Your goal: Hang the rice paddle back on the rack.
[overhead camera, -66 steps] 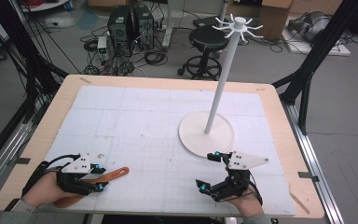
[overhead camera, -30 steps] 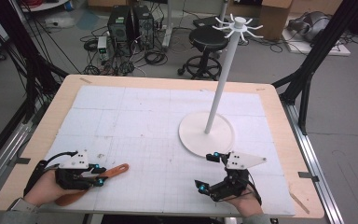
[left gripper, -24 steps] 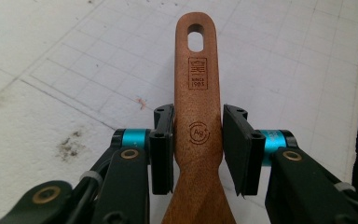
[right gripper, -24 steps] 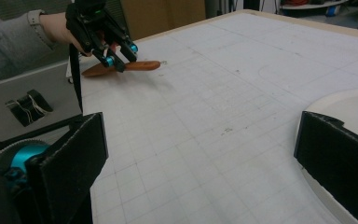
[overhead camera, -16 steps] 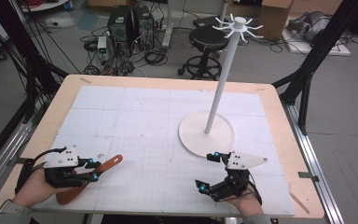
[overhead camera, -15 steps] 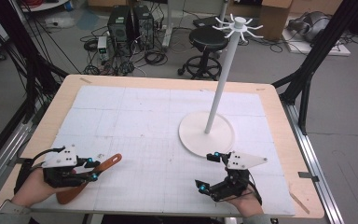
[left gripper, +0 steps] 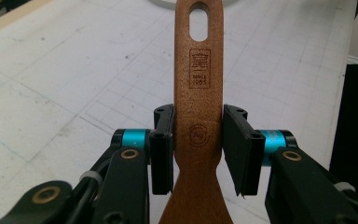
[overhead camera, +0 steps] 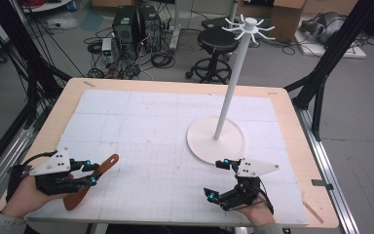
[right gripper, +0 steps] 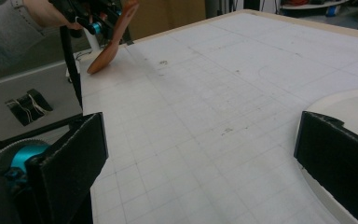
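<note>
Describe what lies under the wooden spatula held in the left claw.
Under the wooden spatula is the white gridded mat. The left claw grips its handle. The broad end and the mat right beneath it are covered.

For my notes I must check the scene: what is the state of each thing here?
Brown wooden spatula: clamped by its handle, lifted off the table.
Left tool: shut on the spatula.
Right tool: open, holding nothing.
White metal hook stand: upright, hooks bare.

White pole stand (overhead camera: 215,141) on gridded mat (overhead camera: 141,131), table's 3 o'clock side; black stool (overhead camera: 216,41) beyond at 12.
</note>
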A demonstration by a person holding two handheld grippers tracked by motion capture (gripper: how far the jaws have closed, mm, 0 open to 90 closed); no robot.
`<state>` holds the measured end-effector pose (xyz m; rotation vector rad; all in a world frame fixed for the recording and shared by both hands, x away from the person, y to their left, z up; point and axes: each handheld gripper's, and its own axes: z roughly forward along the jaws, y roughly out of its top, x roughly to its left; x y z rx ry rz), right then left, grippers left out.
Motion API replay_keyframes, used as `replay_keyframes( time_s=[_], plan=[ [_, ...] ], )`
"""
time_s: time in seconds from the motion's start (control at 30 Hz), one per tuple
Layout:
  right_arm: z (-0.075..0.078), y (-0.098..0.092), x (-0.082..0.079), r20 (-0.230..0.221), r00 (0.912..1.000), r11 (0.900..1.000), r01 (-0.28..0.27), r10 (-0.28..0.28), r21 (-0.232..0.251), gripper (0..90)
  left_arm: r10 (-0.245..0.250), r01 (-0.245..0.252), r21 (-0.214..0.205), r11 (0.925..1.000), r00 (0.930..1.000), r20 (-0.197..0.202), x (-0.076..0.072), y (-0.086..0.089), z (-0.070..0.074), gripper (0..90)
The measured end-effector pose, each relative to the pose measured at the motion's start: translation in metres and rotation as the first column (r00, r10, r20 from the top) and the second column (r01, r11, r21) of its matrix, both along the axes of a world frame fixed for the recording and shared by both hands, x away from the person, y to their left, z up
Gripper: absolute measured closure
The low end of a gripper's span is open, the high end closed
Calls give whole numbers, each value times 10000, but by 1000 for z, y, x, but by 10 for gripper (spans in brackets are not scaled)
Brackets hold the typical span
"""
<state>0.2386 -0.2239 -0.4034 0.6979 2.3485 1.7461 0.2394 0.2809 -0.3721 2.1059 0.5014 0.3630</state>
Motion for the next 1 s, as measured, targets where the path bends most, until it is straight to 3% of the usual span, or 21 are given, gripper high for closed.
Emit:
replay_keyframes(
  time_s=[0.47, 1.0],
  plan=[
    [0, 0, 0, 2, 10000, 10000, 6, -6, 6, 15, 49, -11, -632, 9980, 9981, 611, -10, 5, 23, 650],
    [0, 0, 0, -2, 10000, 10000, -7, 7, 12, 15, -154, 209, -819, 9964, 9976, 673, -14, -2, 27, 650]
  ],
)
